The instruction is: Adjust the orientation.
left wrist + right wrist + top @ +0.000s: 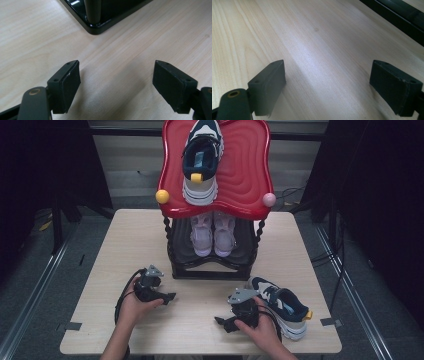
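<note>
A navy and white sneaker [202,156] stands on the red top shelf [245,175] of a small shoe rack. A pale pink pair [213,233] sits on the black lower shelf [185,251]. A second navy and white sneaker [286,306] lies on the table at the front right, beside the right hand. My left gripper [169,297] rests low over the table in front of the rack's left corner, open with bare wood between its jaws [116,75]. My right gripper [224,322] points left, just left of the loose sneaker, open and holding nothing [328,75].
The rack's black base [96,27] stands just ahead of the left gripper, and its edge [402,15] crosses the top right of the right gripper view. The light wooden table [125,245] has dark floor and cables around it. Yellow [162,196] and pink [269,199] knobs mark the red shelf's front corners.
</note>
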Demonstrator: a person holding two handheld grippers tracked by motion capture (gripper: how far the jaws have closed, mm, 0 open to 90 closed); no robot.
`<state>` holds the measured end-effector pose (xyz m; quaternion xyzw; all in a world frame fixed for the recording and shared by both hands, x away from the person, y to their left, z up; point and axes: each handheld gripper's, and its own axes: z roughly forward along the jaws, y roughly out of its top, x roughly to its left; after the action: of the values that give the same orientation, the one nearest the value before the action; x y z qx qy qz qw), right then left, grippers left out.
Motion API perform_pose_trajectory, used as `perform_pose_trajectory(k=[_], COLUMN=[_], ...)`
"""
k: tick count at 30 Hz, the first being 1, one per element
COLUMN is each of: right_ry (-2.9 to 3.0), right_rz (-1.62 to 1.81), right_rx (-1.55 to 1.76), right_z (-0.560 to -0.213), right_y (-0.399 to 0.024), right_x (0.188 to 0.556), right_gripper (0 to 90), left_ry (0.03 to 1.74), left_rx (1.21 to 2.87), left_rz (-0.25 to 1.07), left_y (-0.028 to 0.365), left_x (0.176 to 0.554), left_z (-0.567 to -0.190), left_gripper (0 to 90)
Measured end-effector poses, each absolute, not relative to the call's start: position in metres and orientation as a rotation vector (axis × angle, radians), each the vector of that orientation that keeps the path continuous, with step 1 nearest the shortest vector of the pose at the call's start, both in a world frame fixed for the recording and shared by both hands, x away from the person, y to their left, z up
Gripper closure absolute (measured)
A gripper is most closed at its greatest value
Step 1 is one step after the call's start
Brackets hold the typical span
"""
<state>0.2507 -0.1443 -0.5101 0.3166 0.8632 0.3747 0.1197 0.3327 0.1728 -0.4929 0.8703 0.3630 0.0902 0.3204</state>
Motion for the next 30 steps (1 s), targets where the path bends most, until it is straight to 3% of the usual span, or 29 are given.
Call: perform_pose_trajectory(k=[12,30], right_ry=[2.629,2.744], right_rz=[0.993,0.954], right_rx=[0.887,0.839], right_z=[-0.499,-0.445], right_y=[-0.145,-0.154], right_x=[0.252,0.270], right_gripper=[13.5,15.4], left_ry=[0.884,0.853], left_rx=[2.269,2.201], left_rz=[0.313,0.348], left_y=[0.169,0.173], left_x=[0.326,0.322], left_z=[-0.502,-0.509], left_gripper=[15.2,13.9])
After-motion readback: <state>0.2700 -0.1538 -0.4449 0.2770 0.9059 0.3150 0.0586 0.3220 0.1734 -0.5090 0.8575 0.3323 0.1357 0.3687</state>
